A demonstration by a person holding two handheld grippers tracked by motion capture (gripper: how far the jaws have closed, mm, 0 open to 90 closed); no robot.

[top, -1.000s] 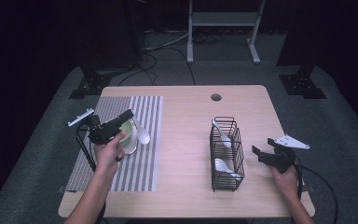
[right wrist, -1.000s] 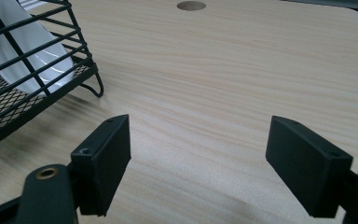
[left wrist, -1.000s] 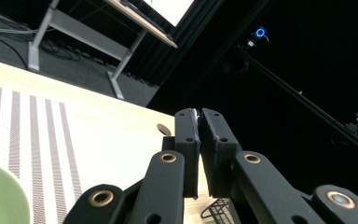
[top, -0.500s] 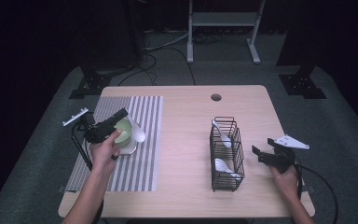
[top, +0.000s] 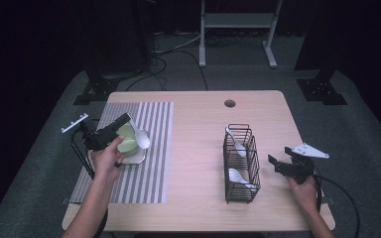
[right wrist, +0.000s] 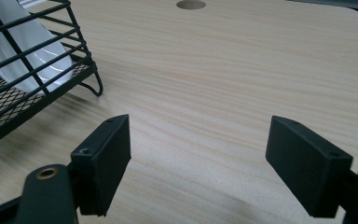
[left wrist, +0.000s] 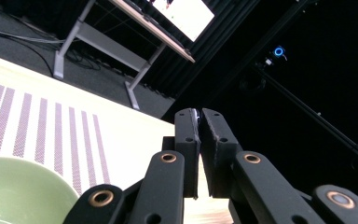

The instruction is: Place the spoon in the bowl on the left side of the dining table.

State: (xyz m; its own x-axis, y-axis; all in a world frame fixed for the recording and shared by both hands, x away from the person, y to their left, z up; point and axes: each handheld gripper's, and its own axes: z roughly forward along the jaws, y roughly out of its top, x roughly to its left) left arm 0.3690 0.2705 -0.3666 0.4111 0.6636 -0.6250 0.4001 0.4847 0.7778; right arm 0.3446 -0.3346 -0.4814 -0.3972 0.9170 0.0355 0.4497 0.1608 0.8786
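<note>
Left of frame, a white spoon [top: 142,138] is pinched thinly by the left gripper [top: 124,120] over the green bowl [top: 127,139]; it could easily be dropped. Far right, the right gripper [top: 273,162] is spread, idle beside the wire rack [top: 240,164].

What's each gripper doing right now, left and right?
Left gripper: closed on a thin white spoon over the green bowl.
Right gripper: open, holding nothing.
</note>
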